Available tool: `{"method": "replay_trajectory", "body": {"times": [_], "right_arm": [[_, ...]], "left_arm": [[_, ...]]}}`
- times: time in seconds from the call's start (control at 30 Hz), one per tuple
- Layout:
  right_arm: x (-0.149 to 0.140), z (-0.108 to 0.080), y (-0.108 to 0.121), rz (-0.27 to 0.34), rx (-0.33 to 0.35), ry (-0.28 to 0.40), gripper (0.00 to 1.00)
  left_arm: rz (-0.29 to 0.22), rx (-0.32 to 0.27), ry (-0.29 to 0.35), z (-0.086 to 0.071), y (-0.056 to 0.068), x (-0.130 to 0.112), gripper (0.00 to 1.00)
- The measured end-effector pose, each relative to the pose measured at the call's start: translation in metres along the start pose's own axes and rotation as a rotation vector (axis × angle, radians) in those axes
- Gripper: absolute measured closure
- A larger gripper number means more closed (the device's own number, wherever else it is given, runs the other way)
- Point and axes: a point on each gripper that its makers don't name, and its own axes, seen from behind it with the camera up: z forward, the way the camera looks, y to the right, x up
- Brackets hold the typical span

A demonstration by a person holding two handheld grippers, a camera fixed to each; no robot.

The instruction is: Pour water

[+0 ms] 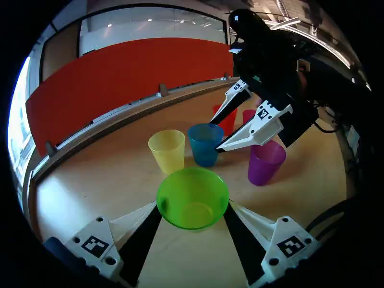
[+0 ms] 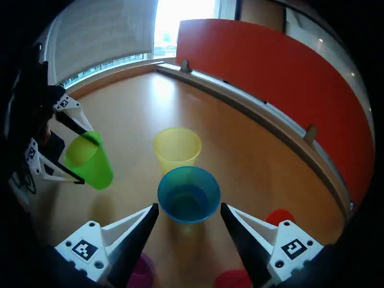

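Note:
A green cup (image 1: 192,194) sits between the fingers of my left gripper (image 1: 192,205), which is shut on it. In the right gripper view the green cup (image 2: 96,173) hangs above the table, tilted, in the left gripper (image 2: 89,159). A blue cup (image 2: 188,193) stands on the wooden table (image 2: 134,110) with my right gripper (image 2: 188,206) shut on its sides. In the left gripper view the right gripper (image 1: 214,136) flanks the blue cup (image 1: 204,144). A yellow cup (image 1: 167,150) (image 2: 176,146) stands just beside the blue one.
A purple cup (image 1: 265,163), a red cup (image 1: 228,119) and a pink cup (image 1: 248,115) stand near the blue one. An orange partition (image 1: 125,81) and a raised ledge (image 1: 144,103) run along the table's far edge. A window (image 2: 185,19) is beyond.

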Motion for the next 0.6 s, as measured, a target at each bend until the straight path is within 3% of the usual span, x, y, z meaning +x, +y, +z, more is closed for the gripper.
{"method": "replay_trajectory", "body": {"times": [0.6], "right_arm": [[0.0052,0.0113,-0.001,0.086,-0.005,-0.038,0.0]], "left_arm": [[0.012,-0.01,0.011,-0.0021,0.0018,0.0038,0.15]]}}
